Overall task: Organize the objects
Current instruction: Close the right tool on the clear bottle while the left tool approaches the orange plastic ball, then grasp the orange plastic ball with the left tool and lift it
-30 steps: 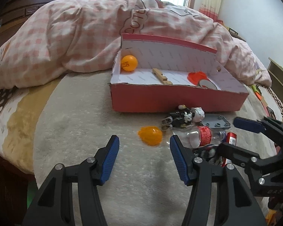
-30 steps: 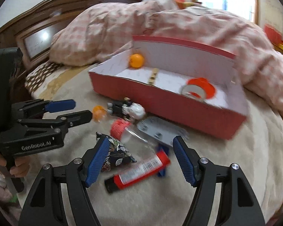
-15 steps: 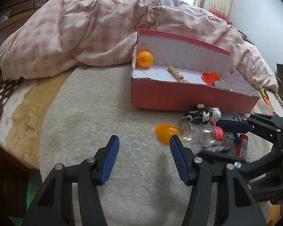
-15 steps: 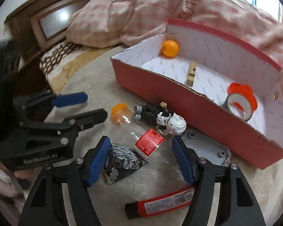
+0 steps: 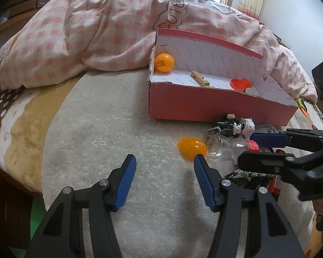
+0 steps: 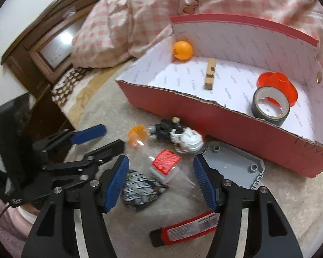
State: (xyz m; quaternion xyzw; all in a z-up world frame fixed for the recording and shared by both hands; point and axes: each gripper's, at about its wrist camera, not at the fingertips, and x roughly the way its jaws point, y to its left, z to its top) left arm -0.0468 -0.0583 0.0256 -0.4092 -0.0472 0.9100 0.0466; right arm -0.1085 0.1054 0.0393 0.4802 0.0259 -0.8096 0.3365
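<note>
A clear plastic bottle (image 6: pixel 165 163) with a red label lies on the cream blanket in front of the red box (image 6: pixel 226 126). My right gripper (image 6: pixel 160 167) straddles it, jaws closing, and the pads do not touch it. An orange translucent piece (image 5: pixel 191 148) sits at the bottle's far end. My left gripper (image 5: pixel 164 172) hovers open over bare blanket just left of that piece, holding nothing. Inside the box are an orange ball (image 6: pixel 182 50), a wooden block (image 6: pixel 210 76), a tape roll (image 6: pixel 269 107) and a red lid (image 6: pixel 277 81).
A black-and-white toy figure (image 6: pixel 178 134), a grey plate (image 6: pixel 232 165), a patterned pouch (image 6: pixel 140 189) and a red tube (image 6: pixel 187 230) lie around the bottle. A pink checked duvet (image 5: pixel 97 32) is heaped behind the box. The bed's edge (image 5: pixel 21 129) drops off at the left.
My right gripper has come forward and down over the bottle, and its jaws have narrowed around it. The left gripper has stayed open and nearly still.
</note>
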